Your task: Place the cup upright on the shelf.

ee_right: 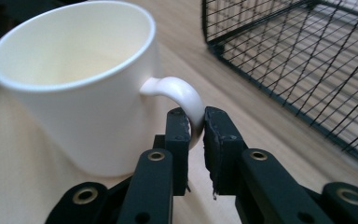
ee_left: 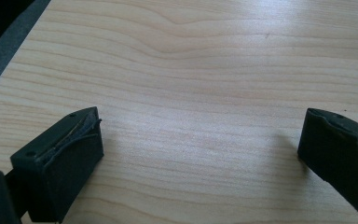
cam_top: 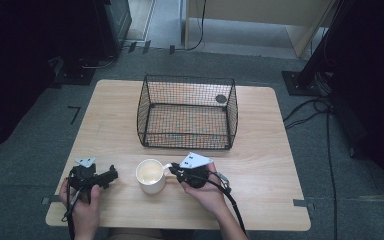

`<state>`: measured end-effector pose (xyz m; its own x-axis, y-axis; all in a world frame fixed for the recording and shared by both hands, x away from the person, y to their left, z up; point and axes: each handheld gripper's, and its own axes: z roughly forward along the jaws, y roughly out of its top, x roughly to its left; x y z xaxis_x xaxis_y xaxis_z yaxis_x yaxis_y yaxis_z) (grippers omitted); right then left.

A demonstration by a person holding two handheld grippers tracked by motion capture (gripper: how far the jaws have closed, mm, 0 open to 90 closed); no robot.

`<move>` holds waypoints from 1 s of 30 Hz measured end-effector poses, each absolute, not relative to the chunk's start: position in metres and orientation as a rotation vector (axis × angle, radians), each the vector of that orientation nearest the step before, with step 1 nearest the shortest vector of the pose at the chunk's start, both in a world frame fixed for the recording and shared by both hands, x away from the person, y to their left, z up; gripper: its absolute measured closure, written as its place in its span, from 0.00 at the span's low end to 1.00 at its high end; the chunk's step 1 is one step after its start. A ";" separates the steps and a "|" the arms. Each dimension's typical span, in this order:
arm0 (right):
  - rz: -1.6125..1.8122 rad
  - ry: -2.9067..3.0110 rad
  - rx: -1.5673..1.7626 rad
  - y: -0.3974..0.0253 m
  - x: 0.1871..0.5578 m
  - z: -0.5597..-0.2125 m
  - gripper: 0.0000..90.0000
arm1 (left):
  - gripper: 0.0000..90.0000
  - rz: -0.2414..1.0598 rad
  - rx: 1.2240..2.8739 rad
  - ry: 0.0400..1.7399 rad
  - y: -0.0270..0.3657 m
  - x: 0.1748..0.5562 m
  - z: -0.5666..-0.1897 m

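**A:** Where does the white mug (cam_top: 151, 175) sit right now?

**B:** Near the front edge of the wooden table (cam_top: 260, 150), a little left of centre, upright and empty. The black wire basket (cam_top: 187, 112) stands beyond it, toward the far side, open at the top.

**A:** And the right gripper (ee_right: 195, 122)?

**B:** It comes in from the right of the mug, with its jaws pressed onto the mug's handle (ee_right: 182, 95), one pad on each side of the loop's lower curve. The grip looks set, though it bites close to the tips of the pads.

**A:** The left gripper (ee_left: 200, 135)?

**B:** Spread wide over bare wood, holding nothing, resting at the near left of the table, apart from the mug.

**A:** So the step in hand is the lift, I'd guess, with the basket as the likely place for it.

**B:** That's my reading too. To do it well, I'd keep the squeeze firm, since a glazed handle is slick and the body of the mug hangs off to one side of the pinch. Expect it to want to swing or tip about the handle. Raise it straight up first, slowly, and keep the wrist level so the rim stays flat.

**A:** And the basket wall?

**B:** Clear the near rim fully before moving forward, then lower inside and let go only once the base rests on the mesh.
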<state>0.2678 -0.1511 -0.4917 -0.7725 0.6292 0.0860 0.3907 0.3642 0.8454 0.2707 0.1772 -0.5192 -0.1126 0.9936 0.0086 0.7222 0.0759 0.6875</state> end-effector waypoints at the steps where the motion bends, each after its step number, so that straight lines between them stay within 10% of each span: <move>1: 1.370 2.413 0.878 -0.155 0.263 -0.492 0.87 | 0.00 0.761 1.694 1.890 0.177 0.271 -0.519; 23: 1.419 2.640 0.567 -0.133 0.241 -0.482 0.77 | 0.00 0.761 1.693 1.890 0.177 0.271 -0.519; 30: 1.435 2.629 0.603 -0.126 0.242 -0.477 0.88 | 0.00 0.761 1.693 1.890 0.177 0.271 -0.519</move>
<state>0.2422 -0.1263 -0.4766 -0.9185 0.3797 0.1108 0.2985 0.4818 0.8238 0.2706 0.1772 -0.5192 -0.1129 0.9936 0.0082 0.7222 0.0764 0.6875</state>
